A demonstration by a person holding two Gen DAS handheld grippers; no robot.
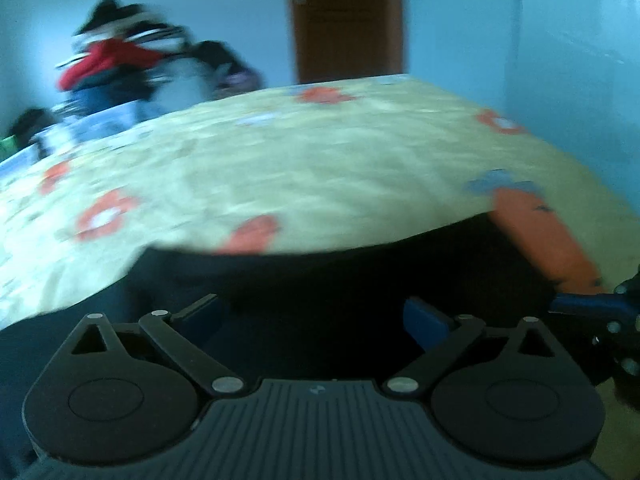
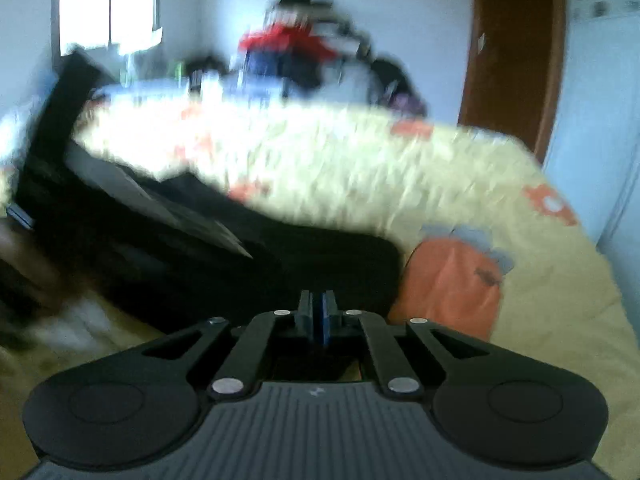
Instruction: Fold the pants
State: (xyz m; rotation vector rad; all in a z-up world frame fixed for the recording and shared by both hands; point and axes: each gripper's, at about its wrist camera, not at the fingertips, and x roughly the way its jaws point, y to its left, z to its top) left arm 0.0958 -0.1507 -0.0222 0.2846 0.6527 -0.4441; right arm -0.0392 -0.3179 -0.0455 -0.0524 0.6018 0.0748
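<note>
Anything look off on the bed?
Nothing damaged or spilled. The black pants lie rumpled on the floral bedspread, not yet flat. Both views are motion-blurred, and a heap of clothes is piled beyond the bed.

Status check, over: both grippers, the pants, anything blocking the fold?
Left gripper open over the black pants. Right gripper shut; grip on cloth unclear. Pants lie on the floral bedspread. Nothing blocking; clothes pile sits far back.

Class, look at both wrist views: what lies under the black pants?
The black pants lie on a yellow bedspread printed with orange flowers. An orange carrot print shows beside the pants' edge. Whatever pattern sits directly beneath the pants is covered.
</note>
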